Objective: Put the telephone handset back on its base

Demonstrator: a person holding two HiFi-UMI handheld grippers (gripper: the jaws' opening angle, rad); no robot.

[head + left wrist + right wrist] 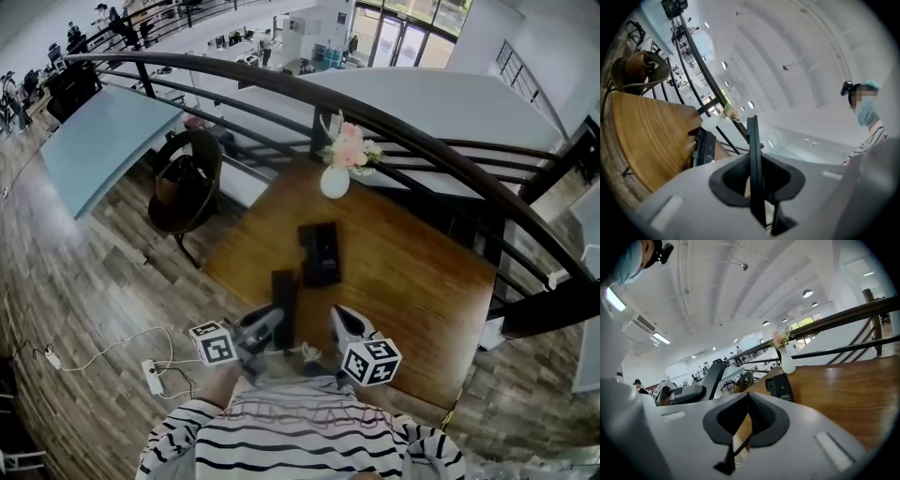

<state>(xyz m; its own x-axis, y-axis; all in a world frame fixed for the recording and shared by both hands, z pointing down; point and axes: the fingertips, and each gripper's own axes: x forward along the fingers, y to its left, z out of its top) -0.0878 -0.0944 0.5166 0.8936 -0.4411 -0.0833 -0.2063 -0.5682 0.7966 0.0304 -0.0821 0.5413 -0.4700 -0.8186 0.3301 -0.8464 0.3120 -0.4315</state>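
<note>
The black telephone base (320, 251) lies mid-table on the wooden table (422, 281); it also shows in the left gripper view (706, 149) and in the right gripper view (780, 386). My left gripper (264, 328) is shut on the black handset (284, 302), holding it just short of the base on its near left. Edge-on, the handset (753, 159) stands between the jaws of the left gripper (755, 185). My right gripper (345, 323) hovers at the near right of the base. Its jaws (746, 420) show a narrow gap with only table wood behind. From there the handset (712, 377) appears at left.
A white vase of pink flowers (336, 176) stands at the table's far edge, beyond the base. A dark curved railing (422, 141) runs behind the table. A round chair (186, 187) sits off the table's left side. A power strip and cable (150, 373) lie on the floor.
</note>
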